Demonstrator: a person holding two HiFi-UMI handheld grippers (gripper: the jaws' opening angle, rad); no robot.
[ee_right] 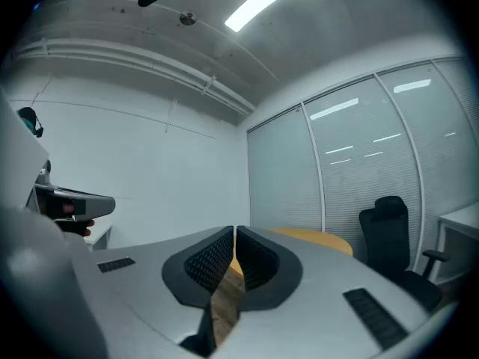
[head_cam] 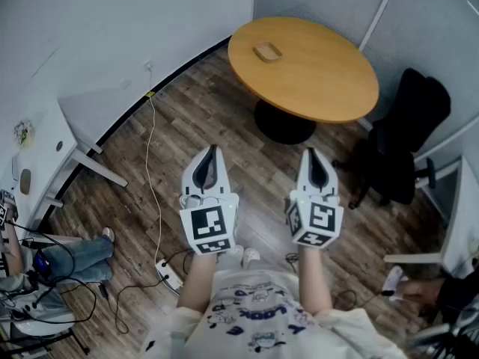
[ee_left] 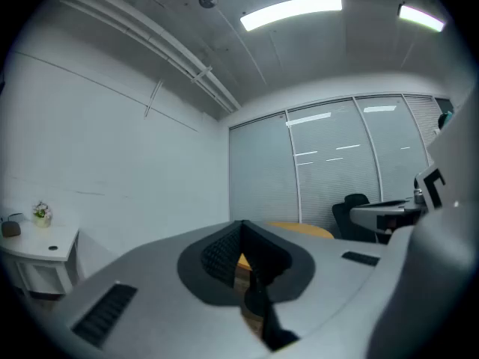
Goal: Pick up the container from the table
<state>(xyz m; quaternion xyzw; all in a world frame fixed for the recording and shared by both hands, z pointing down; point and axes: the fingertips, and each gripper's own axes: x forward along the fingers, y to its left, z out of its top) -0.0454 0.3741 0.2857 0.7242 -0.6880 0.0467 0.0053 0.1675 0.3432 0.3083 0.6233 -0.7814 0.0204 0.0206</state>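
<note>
A small tan container (head_cam: 267, 51) lies on the round wooden table (head_cam: 322, 81) at the far middle of the head view. My left gripper (head_cam: 212, 152) and right gripper (head_cam: 310, 154) are held side by side over the wood floor, well short of the table. Both point toward it. Each has its jaws shut with nothing between them. In the left gripper view the jaws (ee_left: 242, 226) meet at the tip, and the table edge (ee_left: 307, 230) shows just behind. The right gripper view shows its closed jaws (ee_right: 234, 234) with the table (ee_right: 314, 238) beyond. The container is hidden in both gripper views.
A black office chair (head_cam: 404, 140) stands right of the table. A white desk (head_cam: 45, 148) runs along the left wall, with a cable (head_cam: 152, 170) and a power strip (head_cam: 169, 274) on the floor. A seated person's legs (head_cam: 71, 256) are at lower left.
</note>
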